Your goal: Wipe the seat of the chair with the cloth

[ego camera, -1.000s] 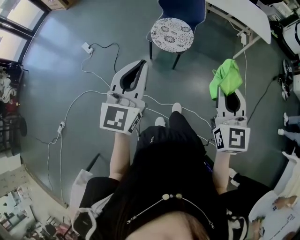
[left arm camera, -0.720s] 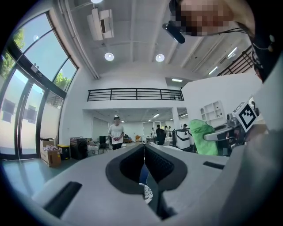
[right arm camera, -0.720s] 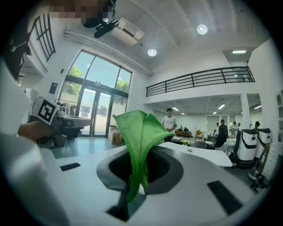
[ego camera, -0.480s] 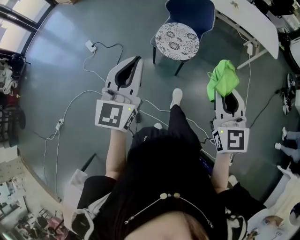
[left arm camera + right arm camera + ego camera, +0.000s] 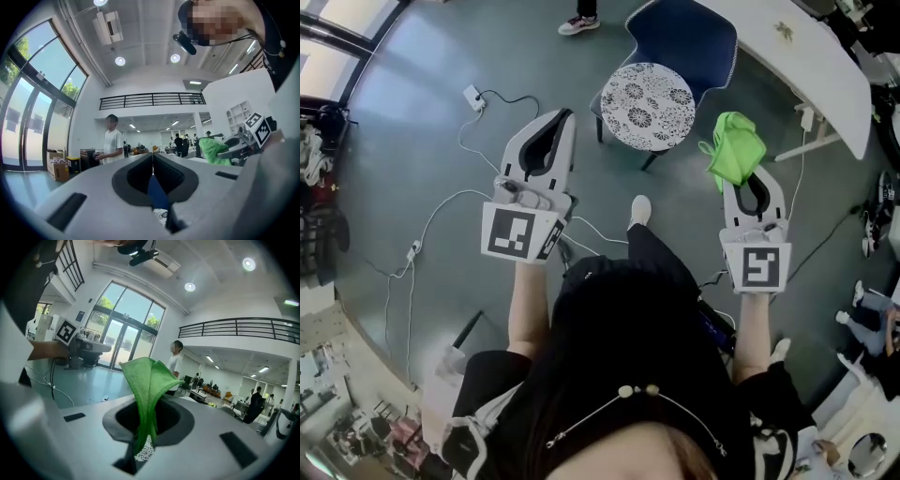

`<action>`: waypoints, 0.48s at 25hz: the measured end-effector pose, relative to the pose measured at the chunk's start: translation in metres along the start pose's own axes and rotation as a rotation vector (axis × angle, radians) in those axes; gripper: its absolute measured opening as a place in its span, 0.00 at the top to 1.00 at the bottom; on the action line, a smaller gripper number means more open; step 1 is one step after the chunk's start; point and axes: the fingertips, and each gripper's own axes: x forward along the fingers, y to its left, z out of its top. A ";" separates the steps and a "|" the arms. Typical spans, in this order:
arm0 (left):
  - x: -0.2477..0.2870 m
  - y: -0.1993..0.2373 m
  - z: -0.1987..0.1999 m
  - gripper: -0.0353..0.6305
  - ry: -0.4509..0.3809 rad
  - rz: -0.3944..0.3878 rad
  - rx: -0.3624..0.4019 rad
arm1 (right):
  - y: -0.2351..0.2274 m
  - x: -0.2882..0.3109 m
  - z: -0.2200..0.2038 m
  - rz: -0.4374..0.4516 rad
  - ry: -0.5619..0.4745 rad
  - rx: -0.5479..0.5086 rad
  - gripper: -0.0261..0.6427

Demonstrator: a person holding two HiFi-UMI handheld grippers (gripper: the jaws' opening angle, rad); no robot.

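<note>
Two grippers were held out over the floor, with the chair's round patterned seat (image 5: 652, 94) ahead and between them, a little farther off than either tip. The right gripper (image 5: 748, 183) was pinching the green cloth (image 5: 733, 148), which bunched out past its jaws toward the far side, its loose folds running roughly along the gripper's own line. The left gripper (image 5: 563, 117) had its jaws pressed together on nothing, pointing far and slightly right. From the cloth, the seat lay to the far left, near but not touching. The move ahead would likely be a reach leftward, away from the person and down, though height above the seat could not be judged. The seat, being round, had no long axis. The blue backrest (image 5: 694, 33) stood on its far right side, so the chair faced near and left.
</note>
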 end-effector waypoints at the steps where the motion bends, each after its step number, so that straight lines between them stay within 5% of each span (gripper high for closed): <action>1: 0.014 0.003 -0.003 0.94 0.004 0.011 -0.006 | -0.011 0.014 -0.006 0.013 0.010 -0.001 0.88; 12: 0.091 0.039 -0.052 0.94 0.093 0.043 -0.040 | -0.060 0.181 -0.066 0.141 0.084 -0.021 0.88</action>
